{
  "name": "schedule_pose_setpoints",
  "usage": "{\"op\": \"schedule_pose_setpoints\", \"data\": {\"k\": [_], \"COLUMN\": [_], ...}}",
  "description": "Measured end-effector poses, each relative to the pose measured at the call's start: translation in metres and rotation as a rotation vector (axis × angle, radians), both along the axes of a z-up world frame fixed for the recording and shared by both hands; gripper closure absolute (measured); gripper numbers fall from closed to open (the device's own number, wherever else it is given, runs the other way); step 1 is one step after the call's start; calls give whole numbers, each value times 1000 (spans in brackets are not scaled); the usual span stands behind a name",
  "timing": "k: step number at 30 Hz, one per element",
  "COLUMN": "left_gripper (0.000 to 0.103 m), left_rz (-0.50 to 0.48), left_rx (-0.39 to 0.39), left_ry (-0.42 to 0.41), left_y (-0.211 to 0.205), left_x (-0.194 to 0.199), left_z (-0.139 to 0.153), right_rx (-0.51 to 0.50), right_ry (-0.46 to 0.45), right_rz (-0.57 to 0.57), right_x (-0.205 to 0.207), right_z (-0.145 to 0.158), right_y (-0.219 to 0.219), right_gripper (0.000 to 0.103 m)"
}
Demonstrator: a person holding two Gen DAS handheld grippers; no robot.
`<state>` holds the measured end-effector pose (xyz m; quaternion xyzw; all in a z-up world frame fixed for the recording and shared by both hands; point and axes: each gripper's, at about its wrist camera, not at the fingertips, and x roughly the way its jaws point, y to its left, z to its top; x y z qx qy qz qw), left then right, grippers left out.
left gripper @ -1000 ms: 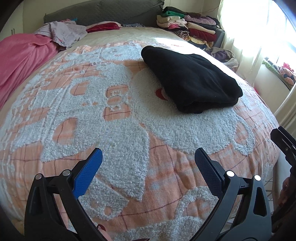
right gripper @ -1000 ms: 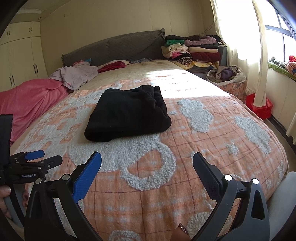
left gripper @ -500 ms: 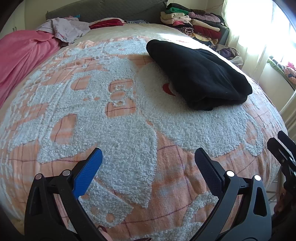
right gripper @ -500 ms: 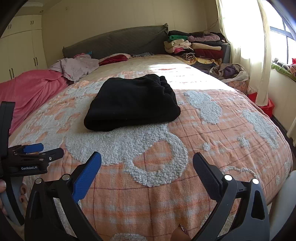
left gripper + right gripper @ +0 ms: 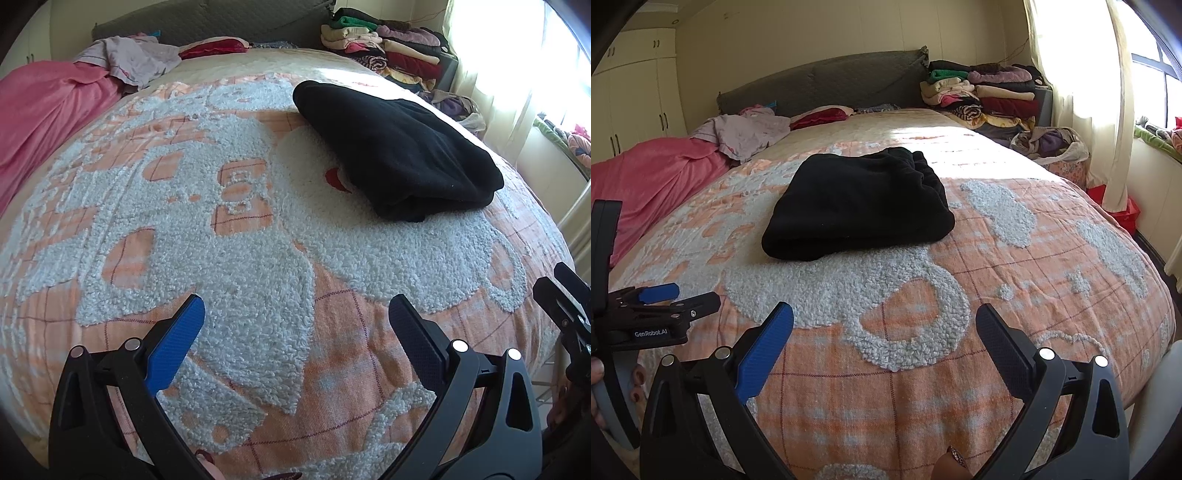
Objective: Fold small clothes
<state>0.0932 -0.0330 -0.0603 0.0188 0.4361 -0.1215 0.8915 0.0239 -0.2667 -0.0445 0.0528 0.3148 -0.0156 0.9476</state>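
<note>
A black garment (image 5: 399, 147) lies folded in a thick bundle on the orange and white bedspread (image 5: 236, 236). It also shows in the right wrist view (image 5: 860, 206), ahead and slightly left. My left gripper (image 5: 295, 310) is open and empty, low over the bedspread, with the garment ahead to its right. My right gripper (image 5: 884, 317) is open and empty, short of the garment. The left gripper also shows at the left edge of the right wrist view (image 5: 679, 295).
A pink blanket (image 5: 650, 177) and a lilac garment (image 5: 750, 133) lie at the bed's left. A stack of folded clothes (image 5: 982, 92) stands at the far right by the headboard (image 5: 827, 81). A basket of clothes (image 5: 1052, 147) and a red box (image 5: 1123, 210) sit beside the bed.
Both grippers have moved forward toward the black garment, which now looks closer and larger. Both stay open and empty.
</note>
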Motion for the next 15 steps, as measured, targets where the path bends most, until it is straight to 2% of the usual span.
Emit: {"op": "schedule_pose_setpoints", "data": {"k": [15], "left_gripper": [9], "left_rz": [2], "left_rx": [4], "left_ry": [-4], "left_y": [0], "left_x": [0], "left_z": [1], "right_rx": [-1], "right_ry": [-1], "right_rz": [-1], "right_x": [-2], "right_z": [0], "right_y": [-2], "right_gripper": [5]}}
